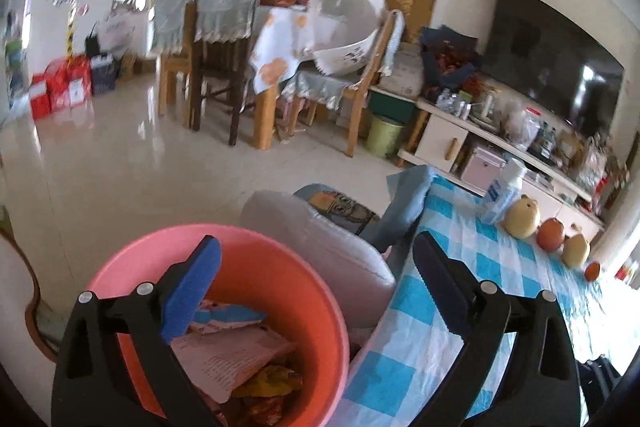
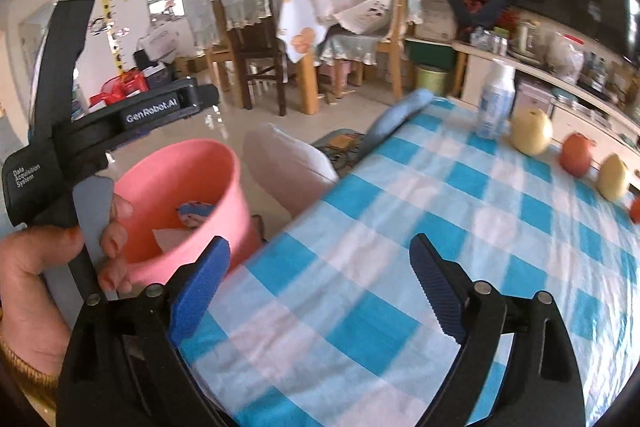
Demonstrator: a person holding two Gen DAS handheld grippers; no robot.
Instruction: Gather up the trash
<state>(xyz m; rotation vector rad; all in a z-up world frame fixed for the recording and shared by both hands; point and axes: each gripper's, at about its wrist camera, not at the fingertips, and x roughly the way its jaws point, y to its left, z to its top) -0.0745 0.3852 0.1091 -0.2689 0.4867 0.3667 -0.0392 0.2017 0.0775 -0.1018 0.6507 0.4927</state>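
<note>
**Both grippers empty beside the pink bin**

We see the left gripper (image 1: pixel 316 255) hanging over the pink bin (image 1: pixel 256 251), its jaws spread wide with nothing between them. The trash (image 1: pixel 236 359) lies inside the bin: a pale printed sheet, a yellow wrapper and other crumpled packets. The bin stands just beside the edge of the tabletop (image 1: pixel 472 307), which is covered in a blue-and-white checked cloth.

In the right wrist view, our right gripper (image 2: pixel 320 255) is over the checked cloth, jaws likewise released and holding nothing. To its left a hand (image 2: pixel 44 275) grips the handle of the other gripper next to the bin (image 2: pixel 188 195). Along the far edge of the tabletop stand a white bottle (image 2: pixel 496 99), two pears and an apple (image 2: pixel 576 155).
</note>
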